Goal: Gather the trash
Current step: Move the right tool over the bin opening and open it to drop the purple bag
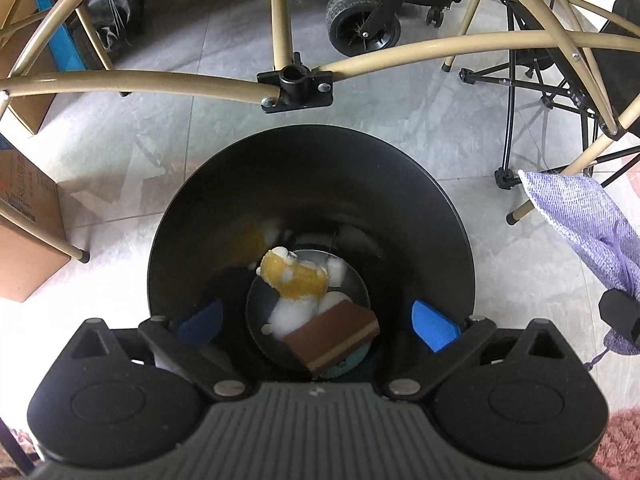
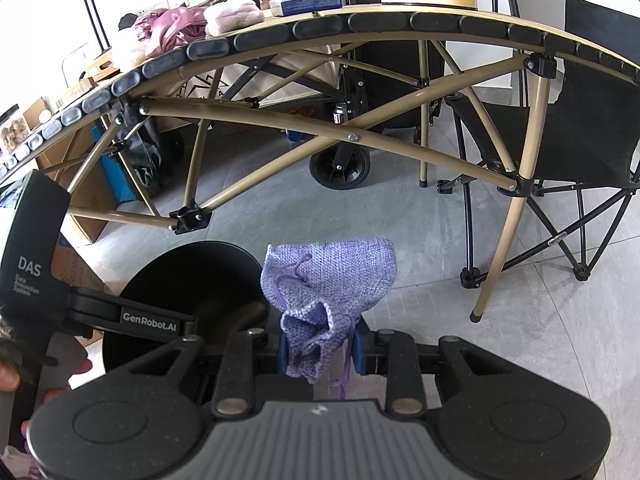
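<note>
Left tool (image 1: 316, 322) hangs straight over the black bin (image 1: 400, 184), its blue pads (image 1: 434, 326) spread wide with nothing between them. Down on the bin floor: a brown sponge (image 1: 332, 330) lying across white cotton balls (image 1: 292, 310), a yellow sponge (image 1: 294, 276) behind them, a teal scrap half hidden underneath. Right tool (image 2: 320, 350) is clamped on the bunched neck of a purple drawstring pouch (image 2: 328, 276), which stands up from the pads; held beside the bin, apart from its rim, over grey floor tiles (image 2: 400, 208). Bin sits on the floor at the foot of a folding worktop frame (image 2: 280, 120). A person's fingers (image 2: 8, 380) show at the left tool's handle. Judgement: the left drop looks complete, so the pouch is next. To do it well, carry the right tool across until the pouch hangs fully inside the rim, clear the left tool out of the way first, point down steeply, then open wide. The loose cord could snag a pad; a small shake may be needed.
</note>
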